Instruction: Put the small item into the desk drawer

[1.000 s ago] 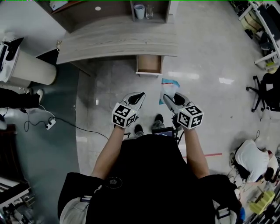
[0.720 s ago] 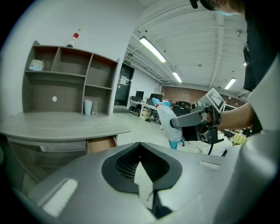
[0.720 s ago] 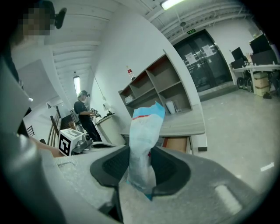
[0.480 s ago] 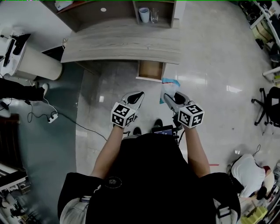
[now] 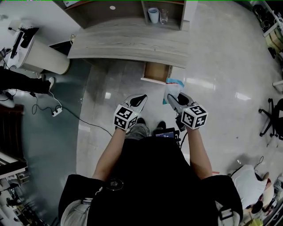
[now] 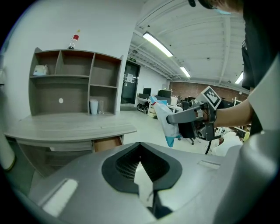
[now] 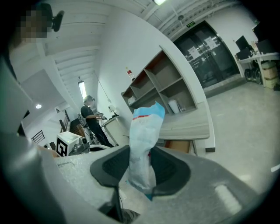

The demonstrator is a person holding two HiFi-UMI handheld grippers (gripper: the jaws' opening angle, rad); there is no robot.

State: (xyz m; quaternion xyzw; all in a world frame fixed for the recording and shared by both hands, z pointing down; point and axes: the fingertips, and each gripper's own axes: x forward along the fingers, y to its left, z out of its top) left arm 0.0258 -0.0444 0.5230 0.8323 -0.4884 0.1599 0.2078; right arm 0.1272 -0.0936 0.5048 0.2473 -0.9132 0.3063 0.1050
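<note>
My right gripper is clenched on the small item, a white packet with blue ends. In the right gripper view the packet stands upright between the two dark pads. It is pinched at its lower part, and its upper, blue-edged end rises well beyond my fingertips. My left gripper carries nothing; the left gripper view shows its tips brought together, with only pale floor visible through the hollow behind them. The two grippers are side by side and apart, both pointing toward the desk. The desk drawer is pulled out from under the grey wood-grain top, and its brown inside is exposed. The packet is outside the drawer, held in the air above the floor. In the head view it sits just before the drawer's front, toward its right-hand corner. At the back of the desk a shelf unit holds a white cup.
</note>
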